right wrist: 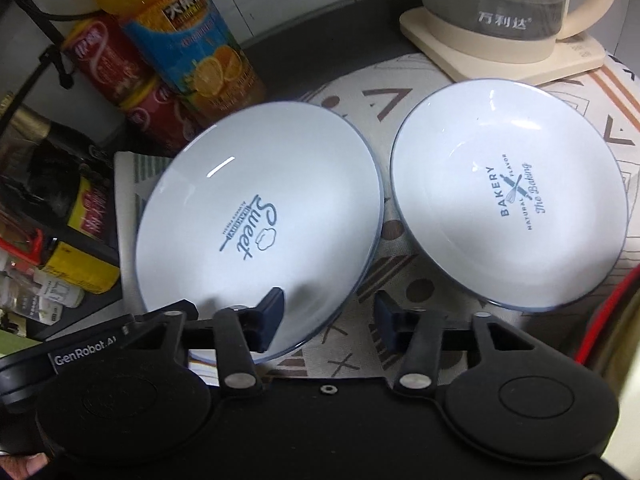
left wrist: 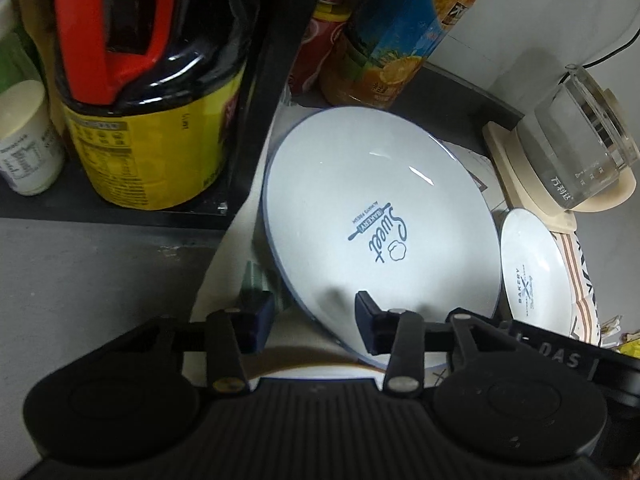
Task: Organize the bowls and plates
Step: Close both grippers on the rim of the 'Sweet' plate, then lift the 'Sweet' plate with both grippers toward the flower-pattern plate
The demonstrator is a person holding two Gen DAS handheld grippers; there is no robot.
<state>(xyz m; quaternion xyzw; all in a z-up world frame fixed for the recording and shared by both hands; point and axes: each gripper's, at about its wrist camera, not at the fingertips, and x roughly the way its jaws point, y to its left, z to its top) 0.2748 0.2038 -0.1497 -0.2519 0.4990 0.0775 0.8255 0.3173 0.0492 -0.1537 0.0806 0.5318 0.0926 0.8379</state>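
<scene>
A white plate printed "Sweet" (left wrist: 372, 208) (right wrist: 256, 216) lies on a patterned cloth (right wrist: 400, 248). A second white plate printed "Bakery" (right wrist: 508, 196) (left wrist: 532, 276) sits just to its right. My left gripper (left wrist: 316, 312) straddles the near left rim of the Sweet plate, one finger (left wrist: 368, 312) over the plate and the other beside it, with gaps on both sides. My right gripper (right wrist: 328, 312) straddles the same plate's near right rim, and its pads are not pressing either.
A black shelf (left wrist: 120, 216) on the left holds a yellow-labelled jar (left wrist: 152, 132) and a small white bottle (left wrist: 28, 148). An orange juice bottle (right wrist: 192, 40) and red cans (right wrist: 120, 68) stand behind the plates. A glass kettle on a cream base (right wrist: 500, 28) stands at the back right.
</scene>
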